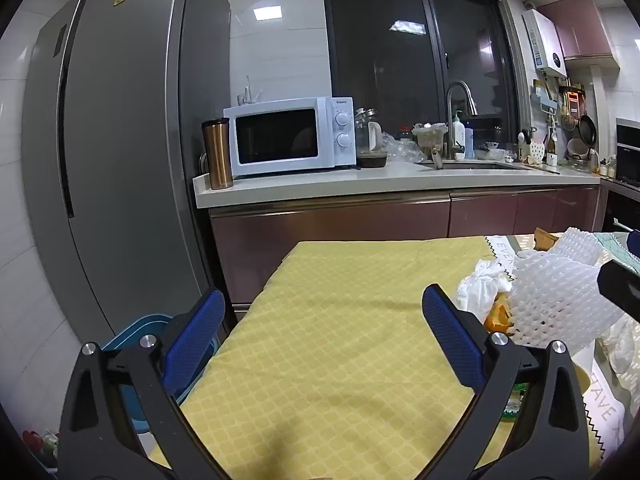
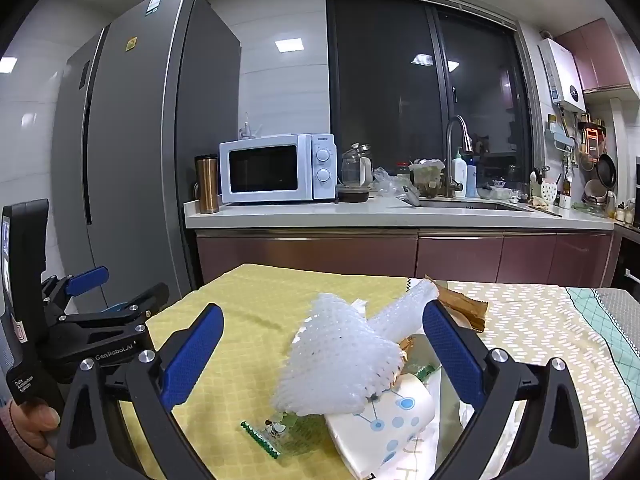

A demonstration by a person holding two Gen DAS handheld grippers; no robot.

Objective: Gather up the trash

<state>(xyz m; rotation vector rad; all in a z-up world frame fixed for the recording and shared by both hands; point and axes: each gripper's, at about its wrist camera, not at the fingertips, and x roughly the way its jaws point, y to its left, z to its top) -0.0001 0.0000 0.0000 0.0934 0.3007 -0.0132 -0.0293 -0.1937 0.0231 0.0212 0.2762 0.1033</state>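
A pile of trash lies on the table's yellow cloth (image 2: 248, 344): white foam fruit netting (image 2: 344, 364), a white paper cup with blue dots (image 2: 384, 428), a green snack wrapper (image 2: 276, 432) and a brown paper scrap (image 2: 464, 304). My right gripper (image 2: 320, 356) is open, its blue fingers on either side of the netting and above it. In the left wrist view the netting (image 1: 560, 288), crumpled white tissue (image 1: 480, 284) and orange peel (image 1: 498, 316) lie to the right. My left gripper (image 1: 320, 340) is open and empty over bare yellow cloth (image 1: 340, 320).
A blue bin (image 1: 140, 332) stands on the floor left of the table by the grey fridge (image 1: 112, 160). Behind are a counter (image 1: 360, 184) with a microwave (image 1: 292, 136), a copper tumbler (image 1: 218, 154) and a sink. The left gripper's body (image 2: 80, 320) shows at the right view's left edge.
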